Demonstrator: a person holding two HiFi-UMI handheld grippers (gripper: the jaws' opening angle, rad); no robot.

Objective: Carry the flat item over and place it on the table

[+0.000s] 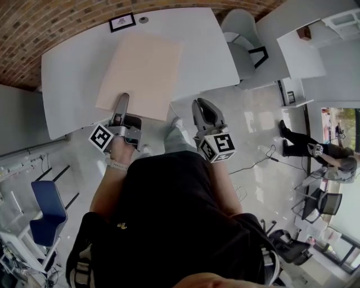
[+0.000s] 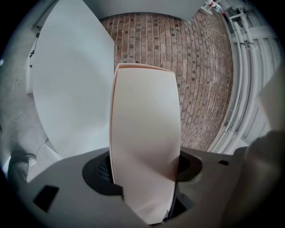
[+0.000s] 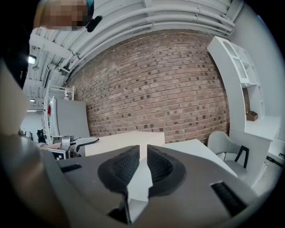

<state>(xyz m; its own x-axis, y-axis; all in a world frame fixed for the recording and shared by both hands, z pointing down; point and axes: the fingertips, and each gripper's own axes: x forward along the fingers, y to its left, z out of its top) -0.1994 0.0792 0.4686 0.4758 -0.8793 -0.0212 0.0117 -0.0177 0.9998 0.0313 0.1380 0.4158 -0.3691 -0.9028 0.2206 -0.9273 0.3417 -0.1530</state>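
My left gripper (image 1: 123, 99) clamps the pale peach flat board (image 1: 143, 67), which hides its lower jaw. My right gripper (image 1: 203, 104) is pinched together, empty.

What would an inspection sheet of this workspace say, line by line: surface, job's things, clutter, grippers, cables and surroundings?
Surface: white table, mostly bare.
Job's things: beige flat sheet over the table, its near edge past the table's edge; whether it rests there cannot be told.
Clutter: small framed card and a small round thing at the far edge.
Grippers: left gripper clamped on the sheet's near edge; right gripper off to the side, jaws almost together, nothing between them.
Cables: one thin cable on the floor.
Surroundings: brick wall, grey chair, blue chair, another person.
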